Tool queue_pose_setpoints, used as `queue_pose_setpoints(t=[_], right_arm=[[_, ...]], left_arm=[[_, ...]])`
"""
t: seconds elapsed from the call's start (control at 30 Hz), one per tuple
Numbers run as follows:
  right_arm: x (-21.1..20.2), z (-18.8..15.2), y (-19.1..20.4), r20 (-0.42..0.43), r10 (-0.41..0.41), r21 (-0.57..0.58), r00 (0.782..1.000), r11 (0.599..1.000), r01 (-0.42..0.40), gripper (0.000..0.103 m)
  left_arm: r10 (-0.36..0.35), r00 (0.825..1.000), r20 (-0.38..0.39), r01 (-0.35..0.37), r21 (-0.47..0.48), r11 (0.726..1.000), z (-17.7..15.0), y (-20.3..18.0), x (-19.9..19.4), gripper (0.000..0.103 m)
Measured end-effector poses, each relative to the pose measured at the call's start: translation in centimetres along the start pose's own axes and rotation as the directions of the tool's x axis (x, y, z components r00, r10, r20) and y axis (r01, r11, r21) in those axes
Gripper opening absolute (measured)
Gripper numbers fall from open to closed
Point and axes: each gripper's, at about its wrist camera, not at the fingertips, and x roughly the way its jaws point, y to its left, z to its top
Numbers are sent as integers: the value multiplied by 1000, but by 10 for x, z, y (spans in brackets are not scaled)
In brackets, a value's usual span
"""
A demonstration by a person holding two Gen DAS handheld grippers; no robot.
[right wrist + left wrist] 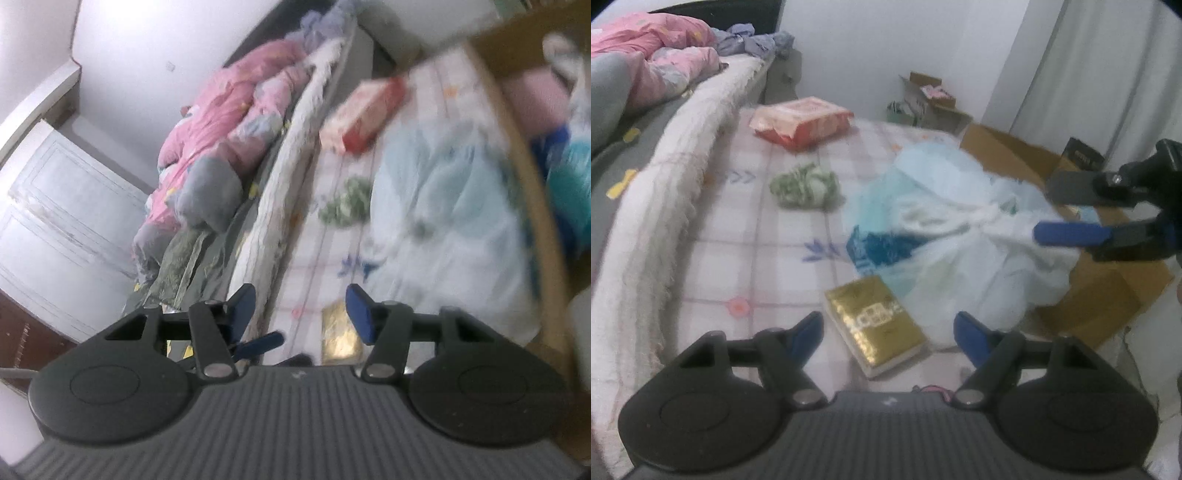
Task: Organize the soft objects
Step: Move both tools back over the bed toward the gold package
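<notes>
On the checked pink mat [768, 236] lie a green-and-white crumpled cloth [804, 184], a red-orange soft pack [801, 121], a gold book-like box [877, 325] and a white and light-blue plastic bag bundle [960, 229]. My left gripper [888, 334] is open and empty, just above the gold box. My right gripper [1052, 210] shows at the right edge of the left wrist view, open, beside the bag. In the right wrist view my right gripper [301, 314] is open and empty above the mat, with the green cloth [345, 205], the red pack [364, 114] and the bag [443, 221] ahead.
A cardboard box [1008, 147] stands right of the bag; it holds blue and pink items [565, 166]. A bed [624, 155] with a pink quilt [225, 114], grey pillow [208, 197] and white fleecy blanket [683, 155] runs along the left. A white door [55, 221] stands beyond.
</notes>
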Motion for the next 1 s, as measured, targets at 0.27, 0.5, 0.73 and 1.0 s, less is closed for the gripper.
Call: queue_pose_setpoints(t=[0.27, 0.5, 0.73, 1.0], right_arm=[[56, -46, -26, -80, -64, 130, 995, 989, 74, 39], [72, -60, -35, -77, -71, 188, 994, 979, 85, 39], [76, -57, -33, -103, -50, 177, 993, 982, 68, 39], [110, -55, -11, -184, -27, 123, 983, 991, 50, 39]], left_arm=[[14, 996, -89, -15, -15, 1000, -2, 2, 40, 69], [14, 994, -104, -19, -48, 999, 0, 6, 52, 67], [28, 996, -89, -35, -74, 997, -6, 25, 41, 60], [63, 995, -79, -71, -99, 993, -15, 54, 19, 60]])
